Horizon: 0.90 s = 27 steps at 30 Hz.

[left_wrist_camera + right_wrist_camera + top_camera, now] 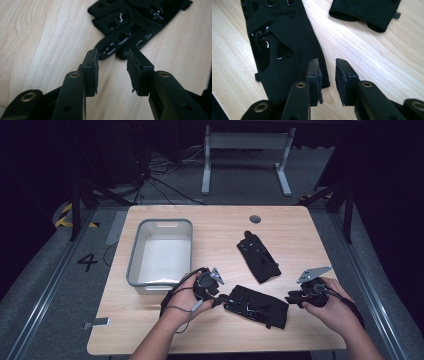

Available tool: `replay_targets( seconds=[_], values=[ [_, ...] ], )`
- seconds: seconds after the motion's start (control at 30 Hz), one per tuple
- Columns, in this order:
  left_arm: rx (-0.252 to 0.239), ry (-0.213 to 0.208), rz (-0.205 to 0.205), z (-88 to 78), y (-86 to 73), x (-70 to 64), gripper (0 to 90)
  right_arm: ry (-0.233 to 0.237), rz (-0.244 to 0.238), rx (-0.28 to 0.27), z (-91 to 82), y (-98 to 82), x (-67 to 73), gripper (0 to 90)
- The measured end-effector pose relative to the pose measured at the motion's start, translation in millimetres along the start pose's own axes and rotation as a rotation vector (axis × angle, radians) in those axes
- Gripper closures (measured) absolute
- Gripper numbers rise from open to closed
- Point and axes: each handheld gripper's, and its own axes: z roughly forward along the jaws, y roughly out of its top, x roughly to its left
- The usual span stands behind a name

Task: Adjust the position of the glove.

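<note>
near glove (256, 306): flat on bench (300, 227), front edge, between my two grippers. Not lifted.
far glove (258, 256): also flat on bench, further back and a bit right of the near one, apart from it. Untouched.
bin (131, 265): grey, back-left of the gloves, looks empty inside. Nothing delivered yet, if that's where they go.
left gripper (220, 301): at the finger end of the near glove. In the left gripper view (112, 56) jaws stand apart, glove fingertips (110, 48) just at the tips, not between the pads. No grip.
right gripper (291, 299): at the cuff end. In the right gripper view (327, 65) jaws apart; one pad overlaps the cuff edge (322, 75), other sits over bare wood. No clamp as far as I can see.
progress: early, imo. Both hands lined up on near glove ends, pickup not made.
left to do: close both, lift, move near glove, then far glove.
</note>
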Motion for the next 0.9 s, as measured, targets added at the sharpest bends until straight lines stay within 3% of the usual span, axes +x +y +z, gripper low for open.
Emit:
replay_targets(
  seconds=[0.13,0.2,0.33,0.5,0.63,0.7,0.73,0.83,0.9],
  values=[
    [0.014,-0.008,-0.040,9.9,0.4,5.6,58.3,0.013,0.081,-0.020,6.8,-5.3,-1.2,70.3],
    [0.009,-0.010,-0.050,12.4,0.6,6.9,57.3,0.015,0.090,-0.024,8.6,-6.2,-1.8,69.3],
    [0.034,-0.011,-0.047,22.2,0.4,9.2,55.8,0.037,0.137,0.022,22.0,-10.8,0.0,64.7],
    [0.060,-0.002,-0.035,29.5,-0.1,10.0,57.9,0.024,0.131,0.061,31.3,-12.0,2.4,59.3],
    [0.074,-0.001,-0.013,34.1,0.4,8.5,64.9,0.007,0.118,0.086,36.7,-11.8,4.2,59.2],
    [0.077,0.008,-0.006,34.3,0.9,7.2,66.3,-0.004,0.095,0.095,37.2,-10.5,6.7,61.5],
    [0.078,0.022,-0.002,34.8,1.4,6.0,71.9,-0.018,0.079,0.104,37.8,-9.1,9.6,62.5],
    [0.085,0.037,0.011,35.1,2.1,3.5,77.0,-0.020,0.076,0.111,37.9,-8.0,10.4,66.1],
    [0.087,0.040,0.019,34.7,2.7,1.8,81.9,-0.001,0.090,0.113,37.5,-7.8,10.5,77.0]
  ],
)
